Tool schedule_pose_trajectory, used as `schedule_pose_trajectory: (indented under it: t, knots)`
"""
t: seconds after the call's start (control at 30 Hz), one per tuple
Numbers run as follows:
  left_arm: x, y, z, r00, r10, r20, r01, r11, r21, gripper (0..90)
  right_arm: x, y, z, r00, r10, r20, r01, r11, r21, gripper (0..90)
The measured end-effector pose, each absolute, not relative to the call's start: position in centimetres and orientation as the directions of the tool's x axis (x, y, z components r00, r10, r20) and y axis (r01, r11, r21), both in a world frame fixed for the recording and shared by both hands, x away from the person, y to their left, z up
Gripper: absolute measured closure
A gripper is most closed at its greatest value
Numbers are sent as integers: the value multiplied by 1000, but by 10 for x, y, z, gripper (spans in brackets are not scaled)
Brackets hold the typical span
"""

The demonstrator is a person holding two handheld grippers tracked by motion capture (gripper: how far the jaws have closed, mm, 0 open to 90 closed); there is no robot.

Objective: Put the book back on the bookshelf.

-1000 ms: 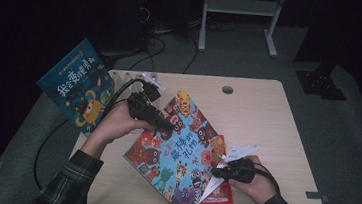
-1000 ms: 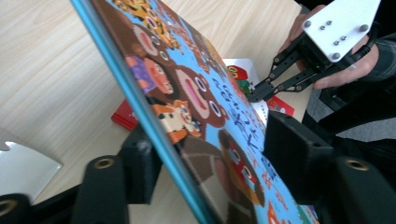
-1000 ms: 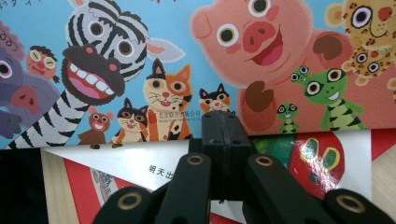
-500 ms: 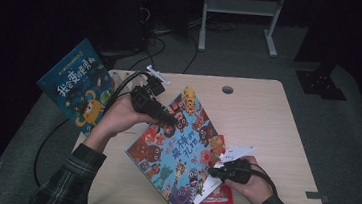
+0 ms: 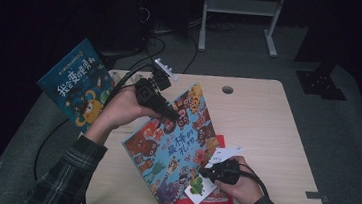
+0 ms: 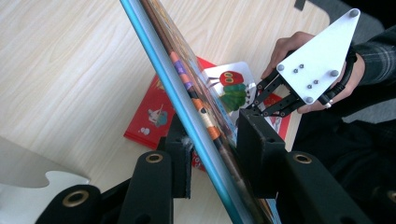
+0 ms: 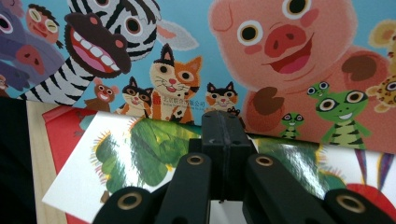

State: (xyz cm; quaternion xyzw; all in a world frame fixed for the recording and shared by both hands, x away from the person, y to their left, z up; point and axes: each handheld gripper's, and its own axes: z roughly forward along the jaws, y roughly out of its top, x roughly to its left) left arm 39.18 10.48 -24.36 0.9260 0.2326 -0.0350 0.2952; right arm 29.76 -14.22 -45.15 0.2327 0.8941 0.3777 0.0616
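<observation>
The left gripper point(image 5: 168, 112) has its jaws set on either side of the upper edge of the large blue picture book with cartoon animals on its cover point(image 5: 177, 144); the jaws have just been closing, and whether the pads press on the cover cannot be told. The book stands tilted over the light wooden table point(image 5: 267, 120). The right gripper point(image 5: 207, 173), jaws clenched together, rests on the white caterpillar picture book point(image 7: 140, 154). This lies on a red flat book point(image 6: 154, 114). A second blue book point(image 5: 77, 87) overhangs the table's left edge.
</observation>
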Motion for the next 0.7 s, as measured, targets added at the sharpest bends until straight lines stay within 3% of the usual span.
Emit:
schedule_pose_trajectory:
  t: [0.37, 0.53, 0.7]
  knots:
    - [396, 99, -236, 884, 421, -205, 463, -724, 511, 704, 298, -131, -452, -888, 458, 46, 349, 605, 716, 887]
    - [402, 99, -235, 873, 430, -230, 485, -718, 499, 721, 300, -132, -452, -892, 450, 47, 340, 597, 726, 726]
    - [407, 100, -236, 862, 438, -254, 505, -714, 484, 731, 314, -157, -446, -860, 507, 63, 370, 533, 761, 555]
